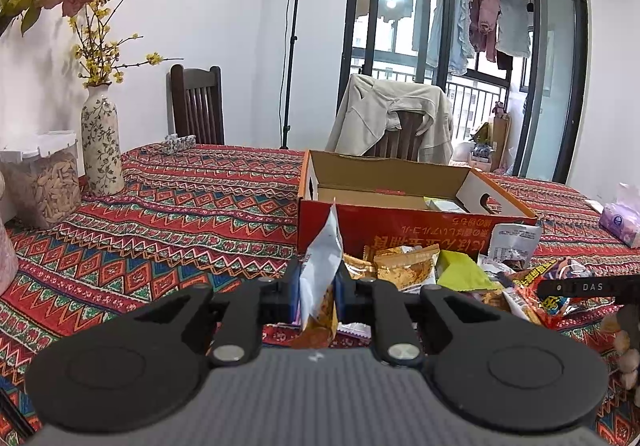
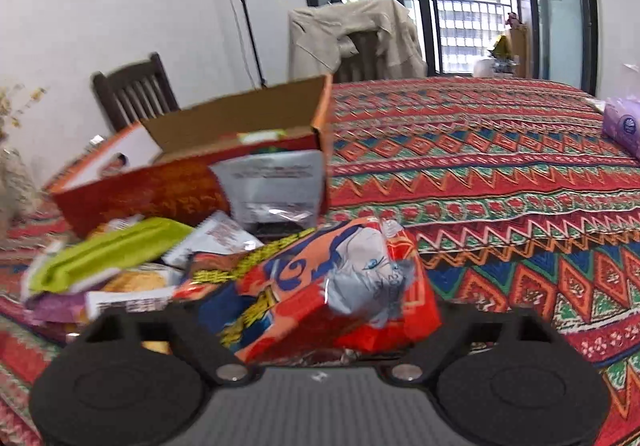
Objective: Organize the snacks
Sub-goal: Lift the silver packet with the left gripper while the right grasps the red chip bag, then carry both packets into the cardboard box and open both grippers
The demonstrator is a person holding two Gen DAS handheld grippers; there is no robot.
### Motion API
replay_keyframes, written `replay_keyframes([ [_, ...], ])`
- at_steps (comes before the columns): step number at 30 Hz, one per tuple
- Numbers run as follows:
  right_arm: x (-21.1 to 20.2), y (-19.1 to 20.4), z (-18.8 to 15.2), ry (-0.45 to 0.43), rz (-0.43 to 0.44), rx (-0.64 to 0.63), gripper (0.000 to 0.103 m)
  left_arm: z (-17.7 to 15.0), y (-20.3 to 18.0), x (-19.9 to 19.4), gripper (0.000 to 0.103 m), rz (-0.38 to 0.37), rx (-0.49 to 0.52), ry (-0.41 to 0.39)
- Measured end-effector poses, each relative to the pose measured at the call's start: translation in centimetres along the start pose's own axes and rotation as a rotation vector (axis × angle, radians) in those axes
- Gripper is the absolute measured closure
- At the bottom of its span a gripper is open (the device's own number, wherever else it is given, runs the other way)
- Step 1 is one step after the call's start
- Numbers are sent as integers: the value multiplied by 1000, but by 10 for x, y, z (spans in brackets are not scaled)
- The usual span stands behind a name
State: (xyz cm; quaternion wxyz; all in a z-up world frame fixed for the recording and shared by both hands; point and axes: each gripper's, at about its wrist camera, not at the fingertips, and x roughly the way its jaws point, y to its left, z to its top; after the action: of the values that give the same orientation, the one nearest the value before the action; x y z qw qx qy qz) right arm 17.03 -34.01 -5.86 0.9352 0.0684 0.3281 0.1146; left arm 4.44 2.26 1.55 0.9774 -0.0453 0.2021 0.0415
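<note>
My left gripper (image 1: 318,288) is shut on a silver and orange snack packet (image 1: 320,266), held upright above the table in front of the open red cardboard box (image 1: 384,230). A pile of snack packets (image 1: 460,274) lies before the box. In the right wrist view a large red and orange snack bag (image 2: 320,294) lies across my right gripper (image 2: 320,330); its fingertips are hidden under the bag, so its grip is unclear. The box (image 2: 168,186) stands at the left there, with a green packet (image 2: 108,250) and a silver packet (image 2: 276,186) beside it.
A patterned red tablecloth (image 1: 180,226) covers the table. A floral vase (image 1: 102,142) and a clear jar (image 1: 52,182) stand at the left. A purple tissue pack (image 2: 622,126) lies at the right. Two chairs (image 1: 198,106) stand behind, one draped with a jacket (image 1: 392,114).
</note>
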Motion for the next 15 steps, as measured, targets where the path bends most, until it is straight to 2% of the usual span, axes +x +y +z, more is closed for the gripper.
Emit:
replay_keyframes([
  [2, -9, 3, -3, -40, -8, -9, 39, 2, -1, 1, 86, -3, 0, -4],
  [4, -20, 7, -6, -89, -30, -26, 58, 3, -3, 1, 86, -6, 3, -8],
  [6, -33, 7, -8, -139, -26, -20, 66, 5, -5, 3, 86, -10, 4, -11],
  [8, -45, 7, -8, -184, -21, -11, 69, 8, -7, 4, 86, -16, 5, -15],
  [9, -52, 9, -8, -211, -28, -17, 74, 9, -8, 4, 86, -20, 7, -20],
  [15, -87, 23, -1, -357, -43, -70, 75, 24, -15, 5, 86, -50, 18, -50],
])
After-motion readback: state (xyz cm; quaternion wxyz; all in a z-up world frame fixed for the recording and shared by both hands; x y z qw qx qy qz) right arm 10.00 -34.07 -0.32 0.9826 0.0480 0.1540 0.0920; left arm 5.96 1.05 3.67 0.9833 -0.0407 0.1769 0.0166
